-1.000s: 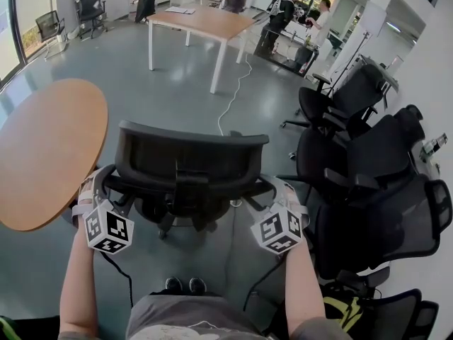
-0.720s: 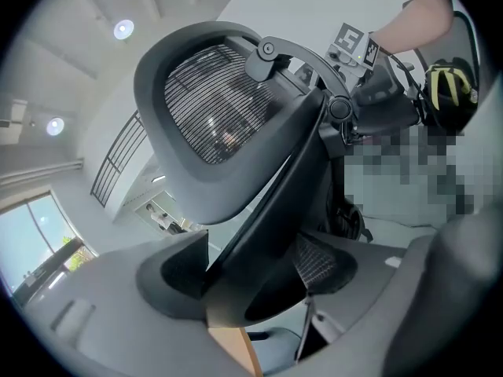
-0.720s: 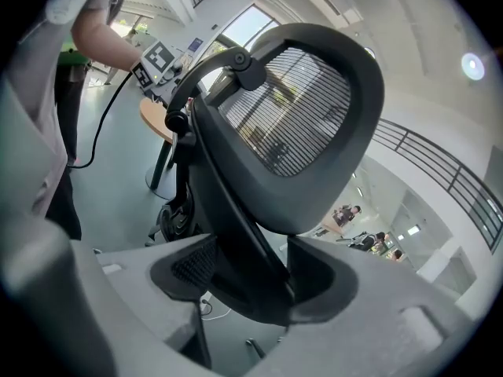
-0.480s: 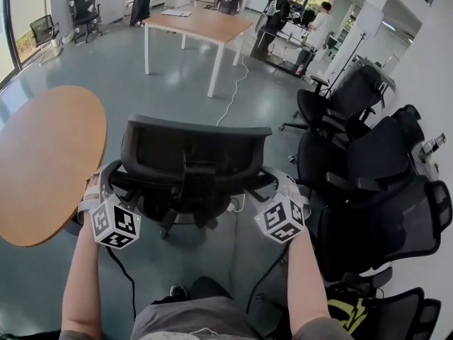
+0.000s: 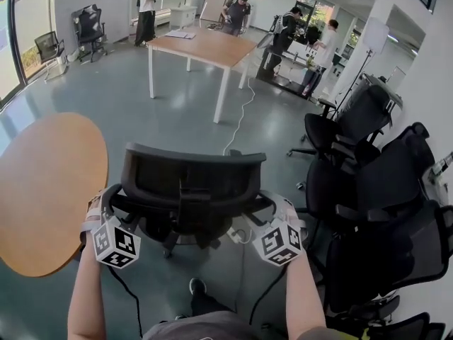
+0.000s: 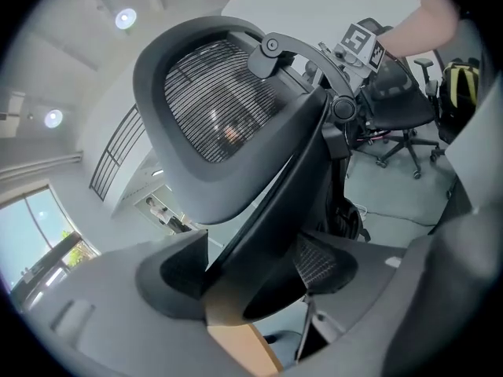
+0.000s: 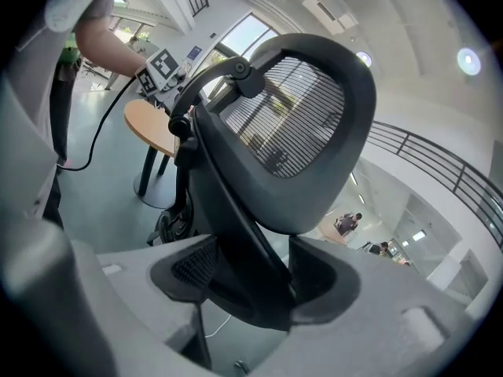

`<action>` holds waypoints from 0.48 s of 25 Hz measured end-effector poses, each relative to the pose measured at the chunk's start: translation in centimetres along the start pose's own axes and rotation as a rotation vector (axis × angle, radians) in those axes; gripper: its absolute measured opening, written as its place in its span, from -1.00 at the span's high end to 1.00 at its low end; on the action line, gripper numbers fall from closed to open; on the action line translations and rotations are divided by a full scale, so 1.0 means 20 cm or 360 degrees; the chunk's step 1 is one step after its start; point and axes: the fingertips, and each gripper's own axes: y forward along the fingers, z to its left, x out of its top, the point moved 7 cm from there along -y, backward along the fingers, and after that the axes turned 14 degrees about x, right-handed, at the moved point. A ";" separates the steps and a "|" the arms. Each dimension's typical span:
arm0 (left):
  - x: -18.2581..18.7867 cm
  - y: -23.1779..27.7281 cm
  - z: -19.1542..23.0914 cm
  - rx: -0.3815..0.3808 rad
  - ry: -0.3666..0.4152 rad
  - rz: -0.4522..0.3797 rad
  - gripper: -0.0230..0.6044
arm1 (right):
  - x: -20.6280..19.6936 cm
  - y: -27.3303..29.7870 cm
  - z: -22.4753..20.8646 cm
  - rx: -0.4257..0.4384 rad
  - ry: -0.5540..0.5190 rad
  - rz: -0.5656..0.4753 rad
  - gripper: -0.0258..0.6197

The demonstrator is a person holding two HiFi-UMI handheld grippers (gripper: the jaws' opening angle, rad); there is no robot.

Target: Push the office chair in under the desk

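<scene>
A person's two forearms reach forward to a black office chair (image 5: 191, 176), seen from behind and above. The left gripper (image 5: 105, 198) is at the chair's left side and the right gripper (image 5: 277, 207) at its right side, both just below the backrest. Each is clenched wide around a dark part of the chair's frame, which fills the gap between the black pads.

Well beyond the chair, across open grey floor, stands a wooden desk (image 5: 205, 47) with white legs. A white cable (image 5: 237, 119) trails over the floor between the chair and that desk. Just left of the chair is a round wooden table (image 5: 42, 183), its edge near the left gripper. To the chair's right is a tight cluster of black chairs (image 5: 368, 183). Several people (image 5: 147, 6) stand beyond the desk. One shoe (image 5: 198, 287) of the person shows on the floor behind the chair.

Only the head view shows the desk. The left gripper view looks up at the chair's mesh back from its left, and adds the other gripper's marker cube (image 6: 361, 42) and a yellow and black bag (image 6: 460, 77) to the chair's right. The right gripper view looks up from the chair's right, and shows the round table's pedestal (image 7: 149, 171) and a railing (image 7: 424, 159) high above.
</scene>
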 end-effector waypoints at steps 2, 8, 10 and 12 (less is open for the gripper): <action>0.00 0.08 0.04 0.0004 0.0001 0.0007 -0.24 | 0.02 0.06 -0.06 0.0001 0.0003 -0.0001 0.09; 0.03 0.33 0.11 0.0038 -0.0012 0.0015 -0.26 | 0.02 0.21 -0.26 -0.0008 -0.0004 -0.0011 0.09; 0.04 0.40 0.13 0.0034 -0.0014 0.0011 -0.25 | 0.01 0.26 -0.33 0.0004 -0.0007 -0.0010 0.09; 0.05 0.48 0.14 0.0031 -0.0013 0.0012 -0.25 | 0.00 0.31 -0.40 0.0005 -0.0012 -0.0015 0.09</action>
